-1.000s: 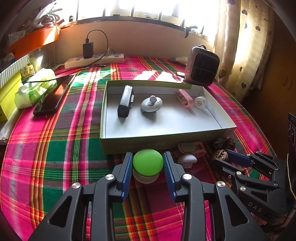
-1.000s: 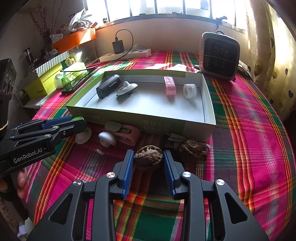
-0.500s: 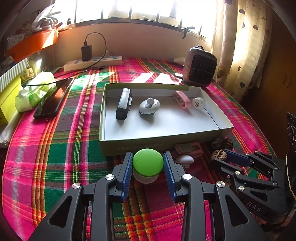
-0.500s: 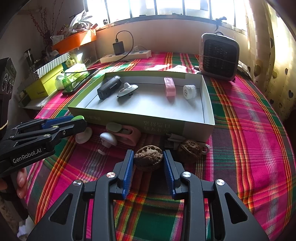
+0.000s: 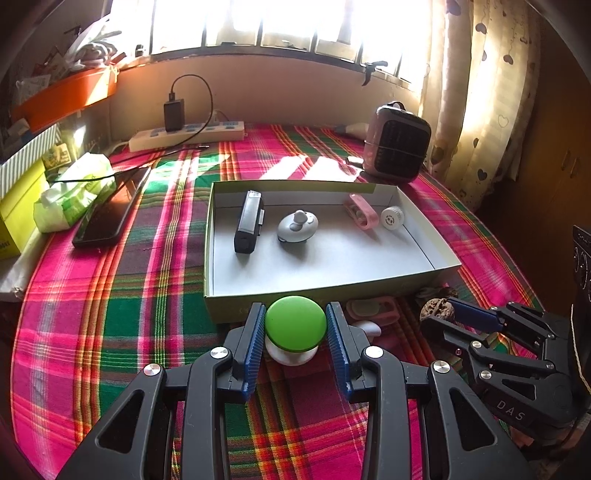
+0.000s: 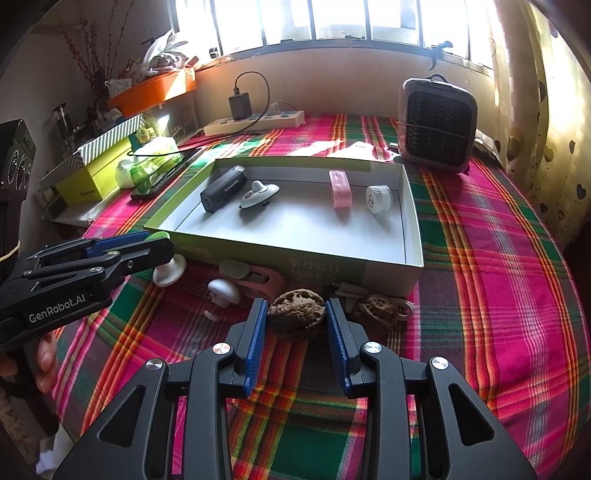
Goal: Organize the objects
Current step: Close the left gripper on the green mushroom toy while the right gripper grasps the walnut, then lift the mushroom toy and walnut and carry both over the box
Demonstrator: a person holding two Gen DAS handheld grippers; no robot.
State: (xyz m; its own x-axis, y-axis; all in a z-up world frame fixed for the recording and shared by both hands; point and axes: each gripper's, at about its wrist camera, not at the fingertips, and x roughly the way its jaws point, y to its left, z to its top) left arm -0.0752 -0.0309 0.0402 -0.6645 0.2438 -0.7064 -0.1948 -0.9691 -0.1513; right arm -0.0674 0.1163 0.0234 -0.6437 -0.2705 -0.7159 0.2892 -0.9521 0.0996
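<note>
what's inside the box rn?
Inside the box: black device, grey knob piece, pink clip, white cap. The near wall hides a strip of floor along the front edge.

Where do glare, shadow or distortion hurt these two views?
Left wrist view: the window is blown out white, sun patches glare on the tablecloth, corners vignette dark, fisheye bends the box. Right wrist view: same blown window; the walnut between the tool's fingers sits in shade but sharp.
</note>
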